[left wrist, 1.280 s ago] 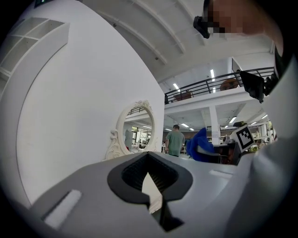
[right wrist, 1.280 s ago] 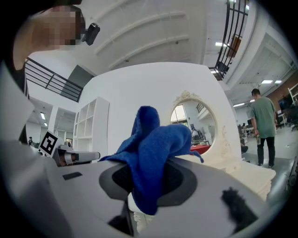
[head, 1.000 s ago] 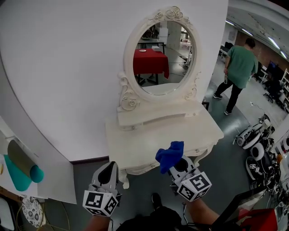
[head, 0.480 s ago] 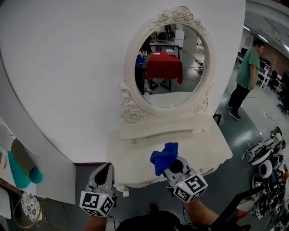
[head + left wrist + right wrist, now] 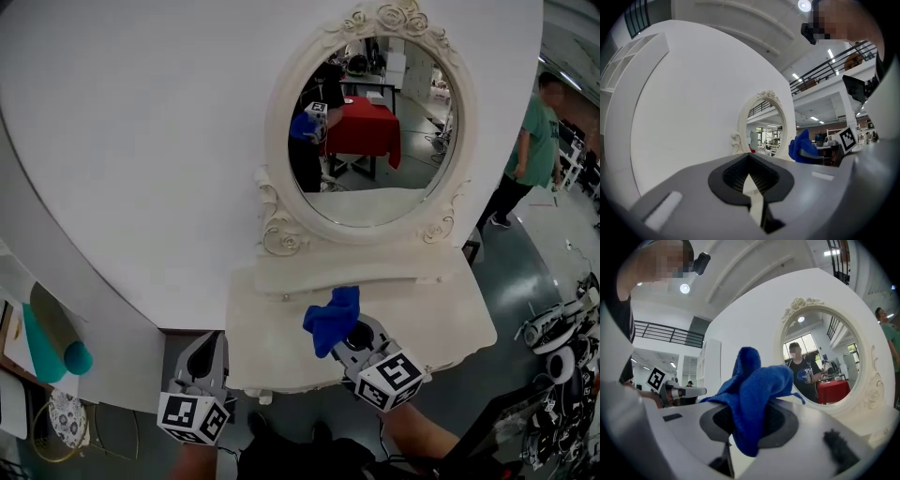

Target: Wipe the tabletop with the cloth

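A plain white curved wall (image 5: 141,141) fills most of the head view. Against it stands a cream-white carved dressing table (image 5: 441,319), its pale top bare apart from a low raised shelf along the back. On that shelf rises a large oval mirror (image 5: 375,202) in a scrolled cream frame. Its glass reflects a red-draped stand (image 5: 370,127) and the person holding the tools. At the far right a person in a green shirt (image 5: 534,141) stands on the grey floor (image 5: 525,253), well apart from the table. At the lower left edge lies a teal rolled mat (image 5: 47,352).

The blue bunched cloth (image 5: 333,319) sits over the front middle of the tabletop, pinched in the right claw (image 5: 359,339). The right gripper view shows that claw (image 5: 750,427) clamped on the cloth (image 5: 754,404). The fabric spills up and forward out of the dark pads in a crumpled fold. Whether the cloth touches the tabletop cannot be told.

The left claw (image 5: 208,361) hangs off the table's front left corner, over the floor and near the table edge. In the left gripper view its claw (image 5: 751,180) is pressed together with only a thin slit between the pads, and nothing is held there.
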The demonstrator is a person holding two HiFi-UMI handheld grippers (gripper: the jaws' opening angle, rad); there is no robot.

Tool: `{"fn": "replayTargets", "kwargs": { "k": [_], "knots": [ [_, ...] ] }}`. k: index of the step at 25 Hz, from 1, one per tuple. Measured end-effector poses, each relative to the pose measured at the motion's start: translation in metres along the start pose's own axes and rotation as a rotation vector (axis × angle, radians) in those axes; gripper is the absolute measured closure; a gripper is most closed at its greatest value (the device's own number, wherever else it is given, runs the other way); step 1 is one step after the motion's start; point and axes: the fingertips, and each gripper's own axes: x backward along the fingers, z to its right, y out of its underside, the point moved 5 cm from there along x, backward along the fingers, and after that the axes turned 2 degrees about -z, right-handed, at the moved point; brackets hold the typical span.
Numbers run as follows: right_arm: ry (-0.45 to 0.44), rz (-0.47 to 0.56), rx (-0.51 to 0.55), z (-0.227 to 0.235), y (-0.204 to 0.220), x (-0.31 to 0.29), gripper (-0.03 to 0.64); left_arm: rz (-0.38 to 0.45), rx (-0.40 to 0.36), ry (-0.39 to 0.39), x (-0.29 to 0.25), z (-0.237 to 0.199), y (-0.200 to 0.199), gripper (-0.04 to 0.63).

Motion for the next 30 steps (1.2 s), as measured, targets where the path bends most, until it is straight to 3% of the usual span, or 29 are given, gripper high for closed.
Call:
{"fn": "replayTargets", "kwargs": {
  "k": [17, 30],
  "knots": [
    [-0.036, -0.126, 0.024, -0.016, 0.036, -0.155, 0.509, -0.028, -0.001, -0.009, -0.035, -0.124, 0.018, 0.588],
    [-0.101, -0.392, 0.026, -0.037, 0.148, -0.249, 0.509, -0.144, 0.040, 0.036, -0.053, -0.185, 0.094, 0.588]
  ]
}}
